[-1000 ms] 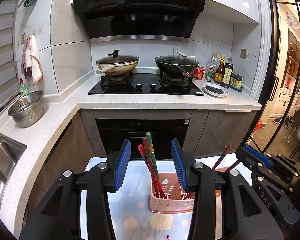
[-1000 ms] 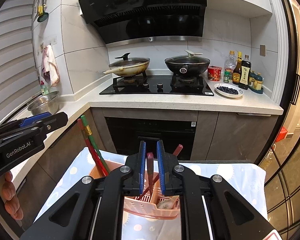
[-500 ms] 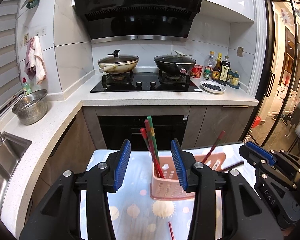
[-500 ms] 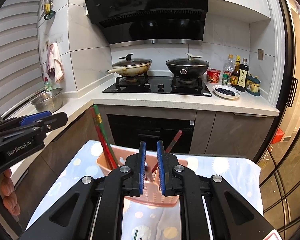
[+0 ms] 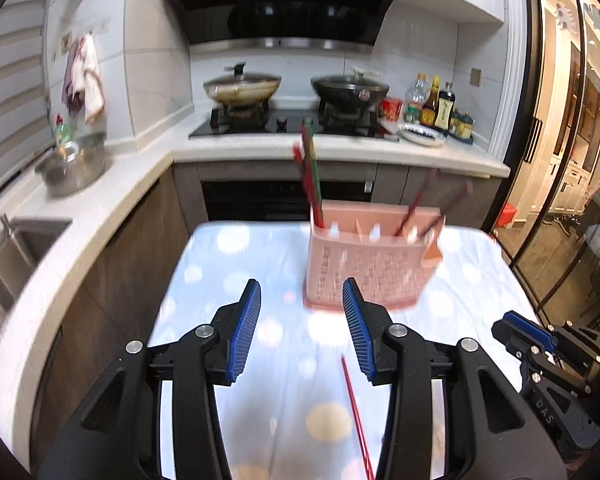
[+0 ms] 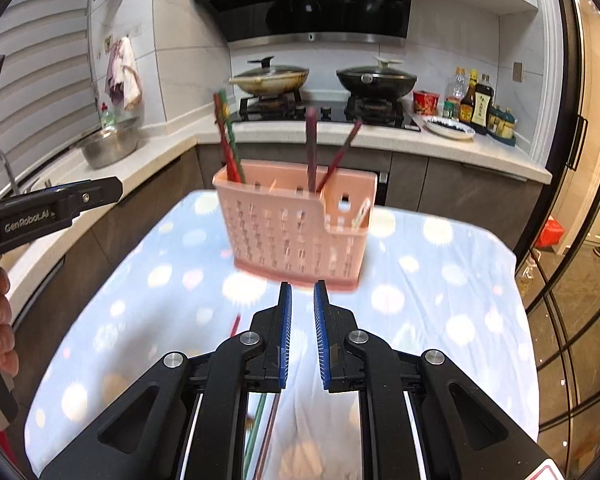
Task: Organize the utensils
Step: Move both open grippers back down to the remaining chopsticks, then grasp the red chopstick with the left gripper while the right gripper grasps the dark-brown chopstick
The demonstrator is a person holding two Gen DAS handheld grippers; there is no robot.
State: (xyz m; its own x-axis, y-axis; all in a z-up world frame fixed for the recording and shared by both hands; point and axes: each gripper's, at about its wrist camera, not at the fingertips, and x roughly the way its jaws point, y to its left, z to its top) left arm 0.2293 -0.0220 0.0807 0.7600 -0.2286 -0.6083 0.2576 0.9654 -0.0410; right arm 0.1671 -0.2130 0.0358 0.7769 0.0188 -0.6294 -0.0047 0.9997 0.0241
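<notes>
A pink slotted utensil holder (image 5: 364, 264) (image 6: 296, 232) stands on a table with a blue dotted cloth (image 5: 228, 280) (image 6: 440, 300). Red and green chopsticks (image 5: 310, 172) (image 6: 228, 136) stand in its left end; two dark red chopsticks (image 6: 320, 148) lean in the middle. A loose red chopstick (image 5: 354, 404) lies on the cloth below my left gripper. More chopsticks (image 6: 260, 420) lie under my right gripper. My left gripper (image 5: 302, 312) is open and empty, short of the holder. My right gripper (image 6: 300, 312) has a narrow gap between its jaws and holds nothing.
A kitchen counter (image 5: 340, 148) with a hob, two lidded woks (image 6: 376, 76), sauce bottles (image 6: 476, 100) and a plate runs behind the table. A steel bowl (image 5: 72, 164) and a sink (image 5: 16, 248) are at the left. Glass doors (image 5: 572, 160) stand at the right.
Both grippers have pulled back and up from the holder. The right gripper has let go of the dark red chopstick, which now stands in the holder.
</notes>
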